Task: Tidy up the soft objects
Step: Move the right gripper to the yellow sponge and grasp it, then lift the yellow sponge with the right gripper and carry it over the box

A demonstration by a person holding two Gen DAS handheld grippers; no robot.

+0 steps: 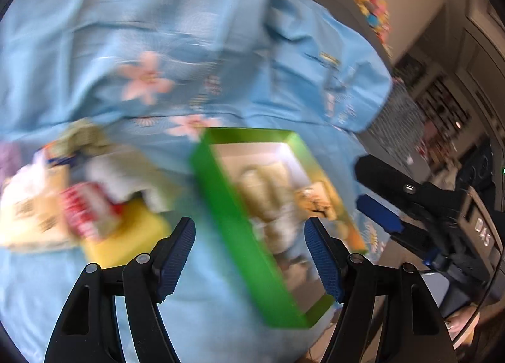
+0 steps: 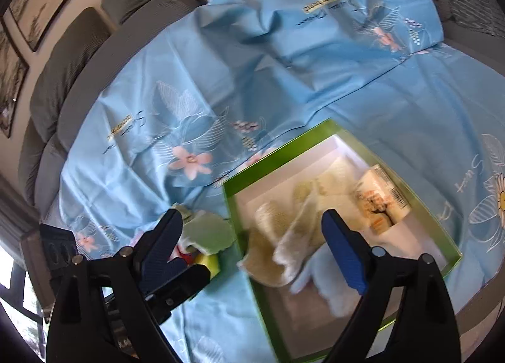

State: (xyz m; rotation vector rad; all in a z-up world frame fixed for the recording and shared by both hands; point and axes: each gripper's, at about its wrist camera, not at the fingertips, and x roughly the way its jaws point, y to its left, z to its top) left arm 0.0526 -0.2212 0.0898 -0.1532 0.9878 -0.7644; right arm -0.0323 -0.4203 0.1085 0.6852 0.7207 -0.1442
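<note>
We count one green box [image 2: 315,230], rectangular and shallow, on the blue flowered sheet [image 2: 221,63]. Inside: one pale, nubbly cloth [image 2: 293,236], crumpled over the rim, and one small printed packet [image 2: 382,199]. Both claws stand released, left gripper [image 1: 249,255] and right gripper [image 2: 252,249] alike, nothing pinched. Left of the box, a blurred soft heap [image 1: 79,199].

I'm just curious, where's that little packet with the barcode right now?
The barcode packet lies inside the green box, against its far right wall in the right wrist view, beside the pale cloths, on the blue sheet.
</note>
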